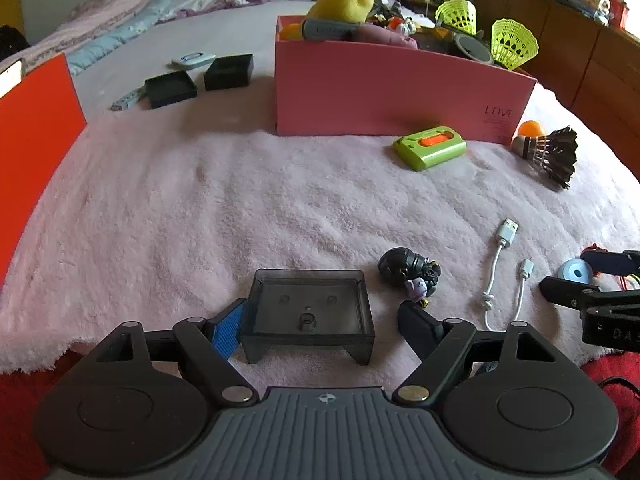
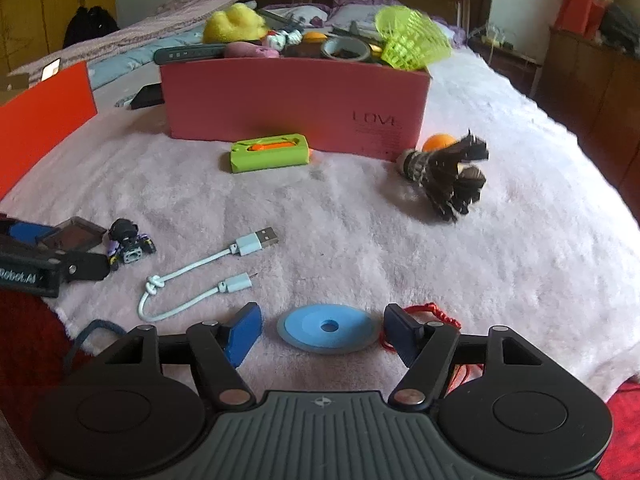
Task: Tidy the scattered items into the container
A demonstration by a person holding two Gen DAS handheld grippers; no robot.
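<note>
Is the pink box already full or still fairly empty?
Full: the pink box has a yellow plush toy and a green shuttlecock sticking up above its rim.

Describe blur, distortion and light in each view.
Left wrist view: fisheye bends the pink box rim; black corner vignette; soft daylight, faint shadows. Right wrist view: the dark shuttlecock looks smeared; everything else sharp; the same bending and black corners.

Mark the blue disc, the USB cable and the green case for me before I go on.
blue disc (image 2: 329,329), right wrist view, on its raised blue face beside the hole.
USB cable (image 2: 256,241), right wrist view, on the large plug end.
green case (image 2: 269,155), right wrist view, on its front side.
</note>
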